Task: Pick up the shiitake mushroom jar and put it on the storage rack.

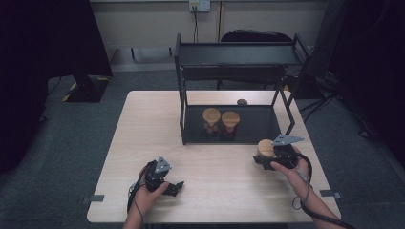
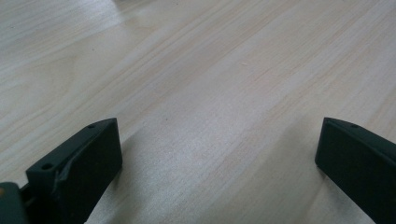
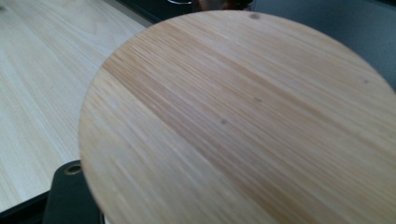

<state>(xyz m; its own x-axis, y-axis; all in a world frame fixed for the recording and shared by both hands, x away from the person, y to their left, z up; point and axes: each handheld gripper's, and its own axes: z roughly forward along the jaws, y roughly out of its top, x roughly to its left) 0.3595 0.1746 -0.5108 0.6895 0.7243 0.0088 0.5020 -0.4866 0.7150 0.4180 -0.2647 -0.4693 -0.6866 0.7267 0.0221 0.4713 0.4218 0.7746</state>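
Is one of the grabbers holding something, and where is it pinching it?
The right gripper holds a jar with a round wooden lid, gripped below the lid; exactly where cannot be told. The left gripper is open over the pale wooden table.

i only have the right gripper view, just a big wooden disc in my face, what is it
Observer: It's the wooden lid of a jar, held in the right hand-held gripper near the table's right edge.
Operator: any more of those around
Observer: Yes, two jars with the same lids, one beside the other, stand on the bottom shelf of the black rack.
Operator: left side busy?
Observer: No. The left hand-held gripper sits low over bare table with its jaws apart and nothing between them.
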